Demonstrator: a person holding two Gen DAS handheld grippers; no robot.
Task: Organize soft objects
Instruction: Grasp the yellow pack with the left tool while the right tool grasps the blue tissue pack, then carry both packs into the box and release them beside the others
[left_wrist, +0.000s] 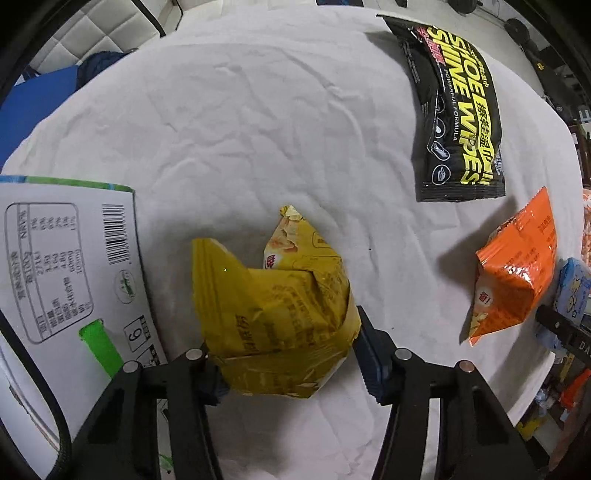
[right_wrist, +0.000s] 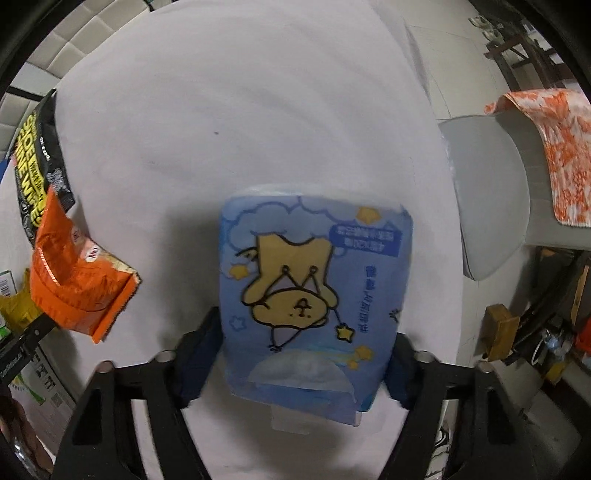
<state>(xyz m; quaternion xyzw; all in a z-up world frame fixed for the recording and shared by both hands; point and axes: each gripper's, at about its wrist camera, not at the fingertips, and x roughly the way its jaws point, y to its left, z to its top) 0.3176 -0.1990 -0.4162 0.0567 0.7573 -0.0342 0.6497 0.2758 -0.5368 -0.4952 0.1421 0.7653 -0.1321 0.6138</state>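
Note:
A crumpled yellow snack bag (left_wrist: 273, 302) lies on the white cloth (left_wrist: 258, 129), and my left gripper (left_wrist: 288, 343), pointing straight down, is shut on its near end, with both pads against the bag's sides. In the right wrist view my right gripper (right_wrist: 306, 332) is shut on a blue tissue pack (right_wrist: 314, 288) printed with a cartoon bear, one pad on each side of it. An orange snack bag (left_wrist: 517, 273) sits between the two grippers. A black shoe wipes pack (left_wrist: 458, 110) lies flat farther back.
A white printed carton (left_wrist: 62, 266) stands close to the left of my left gripper. To the right, off the table's edge, stands a grey chair (right_wrist: 487, 192) with an orange patterned cloth (right_wrist: 561, 147) draped over it. Floor clutter lies beyond the right edge.

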